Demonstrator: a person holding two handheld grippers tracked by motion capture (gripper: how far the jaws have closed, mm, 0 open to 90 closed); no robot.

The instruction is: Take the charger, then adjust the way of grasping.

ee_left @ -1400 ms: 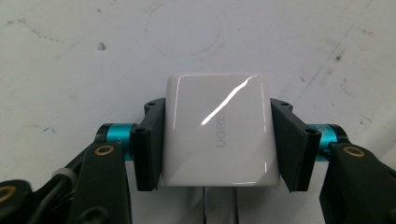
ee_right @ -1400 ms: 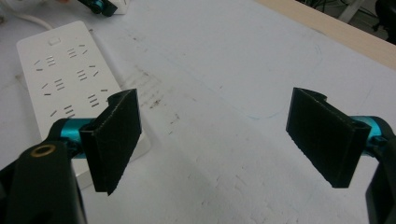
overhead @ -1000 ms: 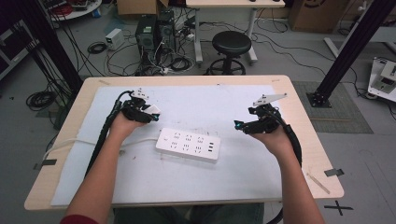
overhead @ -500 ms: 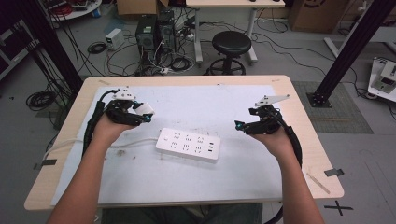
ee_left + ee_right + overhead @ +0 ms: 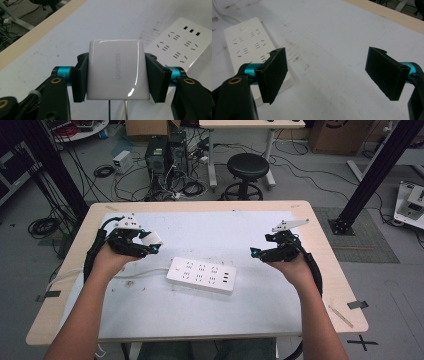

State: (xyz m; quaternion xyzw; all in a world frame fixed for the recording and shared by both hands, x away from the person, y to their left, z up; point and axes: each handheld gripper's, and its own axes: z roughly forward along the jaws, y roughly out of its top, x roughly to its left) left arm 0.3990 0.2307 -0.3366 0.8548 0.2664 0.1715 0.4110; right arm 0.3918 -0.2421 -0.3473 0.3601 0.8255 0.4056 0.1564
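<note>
From the high view I see the table (image 5: 320, 245) with its pale mat, and a white power strip (image 5: 201, 275) lying near the middle of it, its cord (image 5: 142, 272) running off toward nine o'clock. My left gripper (image 5: 150, 245) sits at about ten o'clock from the strip, held in the left hand (image 5: 107, 262), with a white charger (image 5: 150, 239) between its jaws. My right gripper (image 5: 256, 253) is at about three o'clock from the strip, held in the right hand (image 5: 292, 265), near the strip's end but apart from it. Beyond the table, at twelve o'clock, a black stool (image 5: 247, 167) stands on the floor among cables.

In the left gripper view, the left gripper (image 5: 116, 75) has its jaws clamped on both sides of the charger (image 5: 116, 70), a glossy white block marked UGREEN, with two metal prongs (image 5: 117, 110) pointing down out of its lower face. The power strip (image 5: 180, 45) lies on the mat at about two o'clock, well clear of the charger.

In the right gripper view, the right gripper (image 5: 329, 72) has its jaws wide apart with nothing between them, only bare mat. The power strip (image 5: 252, 47) lies at about ten o'clock, and its near corner passes behind the jaw on that side. I cannot tell whether that jaw touches it.
</note>
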